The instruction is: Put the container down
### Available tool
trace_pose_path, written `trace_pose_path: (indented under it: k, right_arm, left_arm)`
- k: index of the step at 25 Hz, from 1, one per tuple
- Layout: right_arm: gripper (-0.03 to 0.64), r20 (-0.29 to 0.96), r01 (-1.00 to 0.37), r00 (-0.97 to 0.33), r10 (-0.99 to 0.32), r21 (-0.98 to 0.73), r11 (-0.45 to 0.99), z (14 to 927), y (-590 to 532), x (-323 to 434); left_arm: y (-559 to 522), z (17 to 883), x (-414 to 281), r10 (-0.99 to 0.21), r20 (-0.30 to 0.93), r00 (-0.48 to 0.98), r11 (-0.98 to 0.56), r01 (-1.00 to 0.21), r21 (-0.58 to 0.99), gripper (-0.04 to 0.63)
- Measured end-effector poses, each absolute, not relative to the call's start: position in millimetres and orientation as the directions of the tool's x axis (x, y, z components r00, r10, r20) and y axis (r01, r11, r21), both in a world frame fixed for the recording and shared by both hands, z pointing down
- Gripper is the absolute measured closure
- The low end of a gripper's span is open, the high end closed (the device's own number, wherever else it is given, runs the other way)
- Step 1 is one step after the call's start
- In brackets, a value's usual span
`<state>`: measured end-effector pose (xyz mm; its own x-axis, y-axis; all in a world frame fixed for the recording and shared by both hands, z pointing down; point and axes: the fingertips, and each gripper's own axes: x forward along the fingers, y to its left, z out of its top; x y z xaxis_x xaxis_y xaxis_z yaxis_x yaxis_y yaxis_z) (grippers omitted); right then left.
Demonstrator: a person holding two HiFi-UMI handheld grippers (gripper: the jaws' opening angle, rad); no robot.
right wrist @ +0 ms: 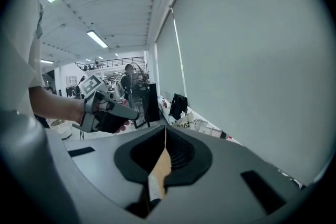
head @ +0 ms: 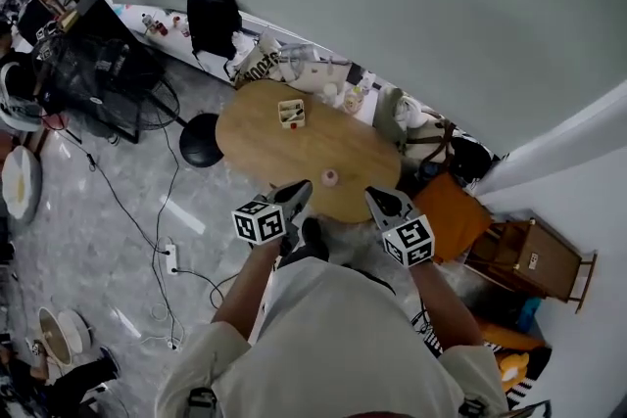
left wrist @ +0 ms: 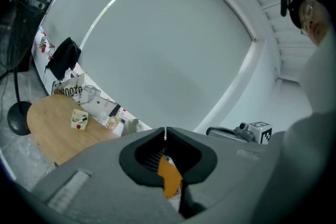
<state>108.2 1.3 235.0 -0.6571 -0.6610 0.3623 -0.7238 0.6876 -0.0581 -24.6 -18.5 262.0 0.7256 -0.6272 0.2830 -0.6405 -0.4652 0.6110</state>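
Container (head: 291, 114) sits on the round wooden table (head: 348, 147), well ahead of my left gripper (head: 300, 191) and right gripper (head: 378, 200), both closed tight on nothing, left slightly nearer.

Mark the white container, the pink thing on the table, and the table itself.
white container (head: 291, 121): head view, near wall.
small pink object (head: 330, 177): head view, its top.
round wooden table (head: 323, 147): head view, bare top between those two.
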Motion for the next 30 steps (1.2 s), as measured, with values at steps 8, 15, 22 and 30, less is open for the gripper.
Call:
trace_pose_path:
  k: [8, 15, 22, 30]
  right_arm:
    - [0.612, 0.338, -0.682, -0.699, -0.63, -0.049, 0.73, 226, 67, 132]
    - [0.612, 0.322, -0.654, -0.722, -0.612, -0.03, 0.755, 216, 102, 129]
    - [0.612, 0.322, -0.675, -0.704, -0.632, -0.027, 0.738, 211, 107, 125]
    - [0.614, 0.315, -0.72, -0.659, -0.683, 0.001, 0.694, 195, 96, 103]
  left_arm:
    - [52, 237, -6, -0.686, 0.244, 0.686, -0.478, -0.677, 0.559, 0.571]
    - [95, 227, -4, -0.715, 0.232, 0.66, -0.47, -0.699, 0.539, 0.572]
    - [109, 214, -21, -0.699, 0.26, 0.666, -0.523, -0.724, 0.45, 0.572]
    - [100, 201, -50, -0.668, 0.265, 0.696, -0.574, -0.708, 0.412, 0.572]
